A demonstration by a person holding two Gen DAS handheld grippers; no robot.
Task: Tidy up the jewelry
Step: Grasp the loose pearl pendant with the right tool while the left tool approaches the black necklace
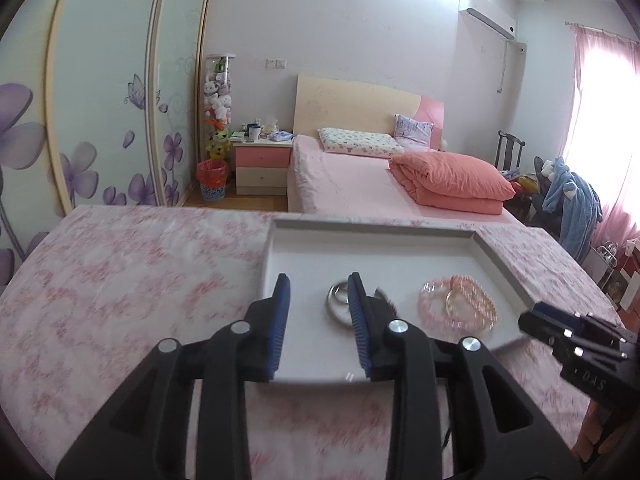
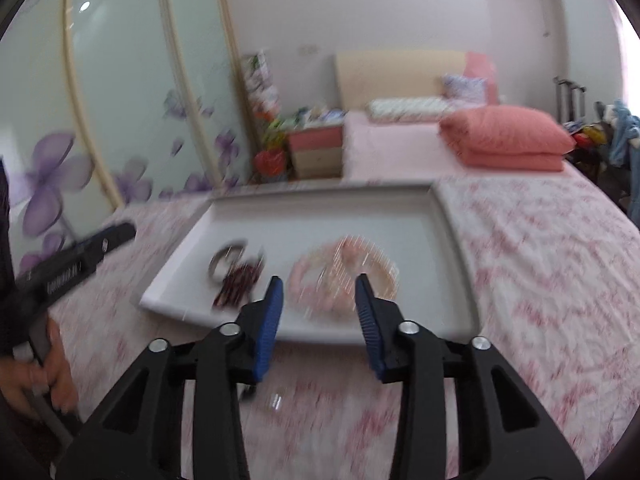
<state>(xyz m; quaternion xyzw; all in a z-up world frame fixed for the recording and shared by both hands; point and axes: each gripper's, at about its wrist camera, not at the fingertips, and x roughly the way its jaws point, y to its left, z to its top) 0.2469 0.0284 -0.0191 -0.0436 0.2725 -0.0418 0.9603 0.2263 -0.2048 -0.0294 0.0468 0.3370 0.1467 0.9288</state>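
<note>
left gripper hangs over the near edge of the white tray, its blue pads parted with nothing between them. right gripper is likewise spread and empty, poised above the tray's near rim. both views are blurred (fine detail of the jewelry is uncertain). the tray sits on a table under a pink floral cloth. inside the tray, toward its near side, lies a silver bangle, partly hidden behind the left gripper's right finger; just beside it in the right wrist view is a dark red beaded piece. further right, pink bead bracelets lie in an overlapping cluster. the rest of the tray floor is bare. a hand grips the left tool's handle. beyond the table stands a pink bed with a folded coral quilt.
</note>
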